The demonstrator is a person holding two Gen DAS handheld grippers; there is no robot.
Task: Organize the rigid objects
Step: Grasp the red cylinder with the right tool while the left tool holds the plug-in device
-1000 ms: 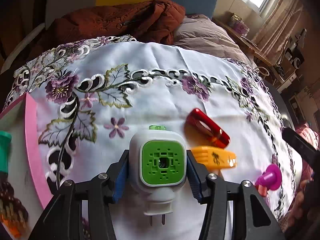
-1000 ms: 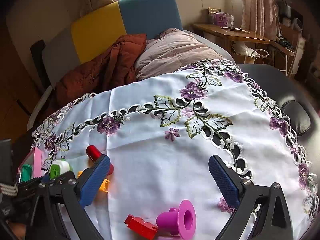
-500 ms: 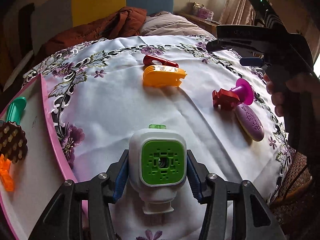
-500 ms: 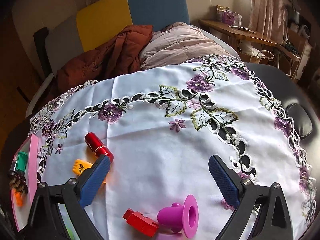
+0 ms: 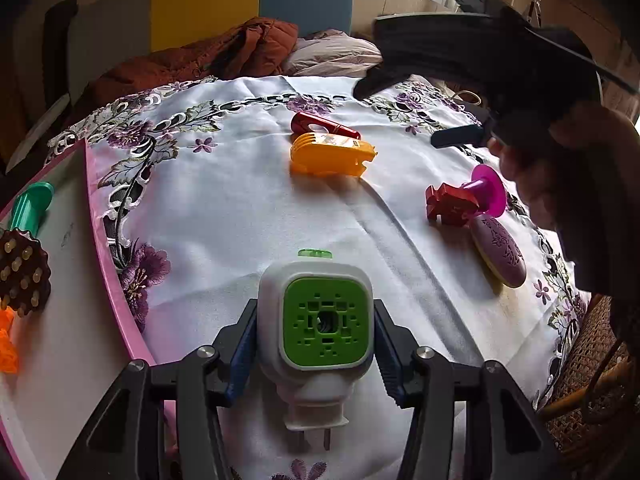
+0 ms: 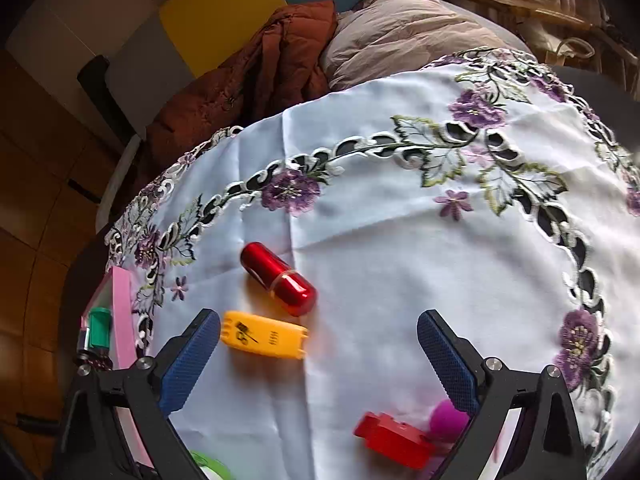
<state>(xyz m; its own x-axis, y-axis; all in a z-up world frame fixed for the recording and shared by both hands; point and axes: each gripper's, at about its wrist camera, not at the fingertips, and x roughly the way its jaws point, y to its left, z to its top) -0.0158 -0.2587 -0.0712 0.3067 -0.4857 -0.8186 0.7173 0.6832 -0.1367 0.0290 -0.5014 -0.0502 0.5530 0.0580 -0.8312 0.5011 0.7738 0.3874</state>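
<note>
While the plug-in device sits clamped, the layout reads as follows.

Held thing: white plug-in device with a green face [image 5: 326, 320], pressed between the blue pads of the left gripper [image 5: 316, 344], prongs toward the camera, above the white tablecloth [image 5: 240, 220].
Way to the tray: the pink-rimmed tray [image 5: 102, 248] lies just to the left of the device; I judge a short sideways carry comes next.
Long axis: the device's body runs along the fingers, so it should go in lengthwise.
Right gripper [image 6: 318, 354]: jaws wide apart, nothing between the pads; the yellow comb piece [image 6: 264, 340] is nearest, just inside its left finger, lying crosswise.
Nearer hand: left for the tray, right for the loose pieces.
Left view only: the tray's contents, a green tube [image 5: 30, 206] and a brown studded disc [image 5: 22, 272], and the purple oval [image 5: 498, 252].
Right view only: the red capsule [image 6: 278, 284] end to end, angled away beyond the comb piece.
</note>
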